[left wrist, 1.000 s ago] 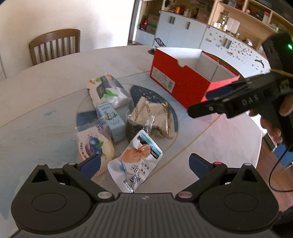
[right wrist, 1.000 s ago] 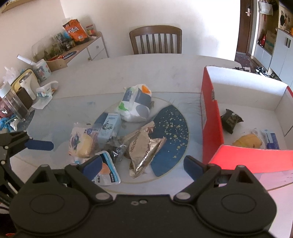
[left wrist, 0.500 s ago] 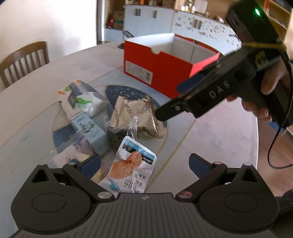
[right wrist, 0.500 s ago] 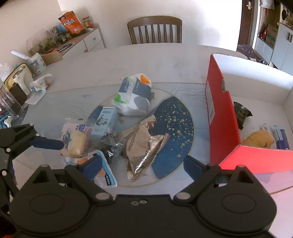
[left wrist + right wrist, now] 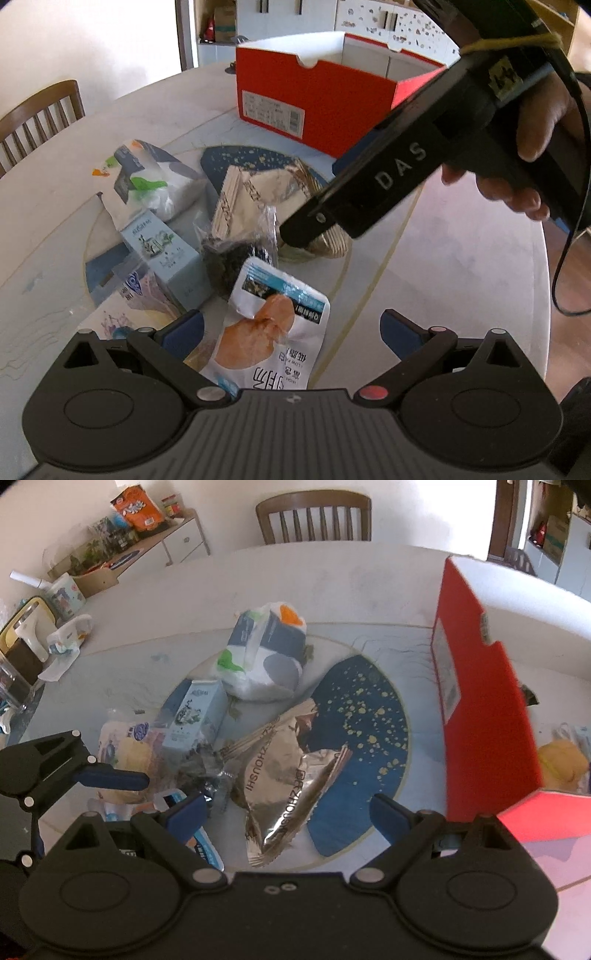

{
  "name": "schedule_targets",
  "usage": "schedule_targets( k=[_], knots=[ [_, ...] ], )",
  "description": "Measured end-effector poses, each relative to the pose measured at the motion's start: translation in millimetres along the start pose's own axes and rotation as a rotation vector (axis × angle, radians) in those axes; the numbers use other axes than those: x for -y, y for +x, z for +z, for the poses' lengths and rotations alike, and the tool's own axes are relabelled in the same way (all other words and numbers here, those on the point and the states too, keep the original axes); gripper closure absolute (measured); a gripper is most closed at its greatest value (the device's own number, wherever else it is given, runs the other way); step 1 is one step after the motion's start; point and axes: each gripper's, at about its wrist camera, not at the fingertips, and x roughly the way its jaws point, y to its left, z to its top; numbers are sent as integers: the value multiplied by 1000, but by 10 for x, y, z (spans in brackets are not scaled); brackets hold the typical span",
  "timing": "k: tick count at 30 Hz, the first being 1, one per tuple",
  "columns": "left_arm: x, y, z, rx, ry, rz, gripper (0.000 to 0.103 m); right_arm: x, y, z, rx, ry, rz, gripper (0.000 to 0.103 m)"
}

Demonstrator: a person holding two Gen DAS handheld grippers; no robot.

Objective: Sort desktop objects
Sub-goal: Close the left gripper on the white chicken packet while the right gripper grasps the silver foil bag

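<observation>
Both your grippers, left and right, have jaws apart and empty, so you're at the pick step. The snack pile sits mid-table beside the red box; the foil bag lies under your right. Drop, clamp it, carry to box.

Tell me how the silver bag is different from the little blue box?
The silver bag is shiny, crinkled foil; the blue box is smooth card with a picture on it. The bag is flat and floppy with zigzag edges; the box is stiff with square corners. The bag lies nearer the red box; the blue box lies further from it, by the white bag. Both rest in the pile on the table, held by neither gripper.
</observation>
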Motion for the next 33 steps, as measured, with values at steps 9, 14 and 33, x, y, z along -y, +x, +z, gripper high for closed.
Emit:
schedule_targets(
  k=[9,14,33],
  knots=[
    [-12,109,-2,-5,25,13,9,43,130,-1,-10,7,3,20],
    [-30,115,-2,-2,21,18,12,41,188,-7,-16,1,3,25],
    [-10,166,0,-16,43,28,38,43,217,-12,8,28,24,54]
  ],
)
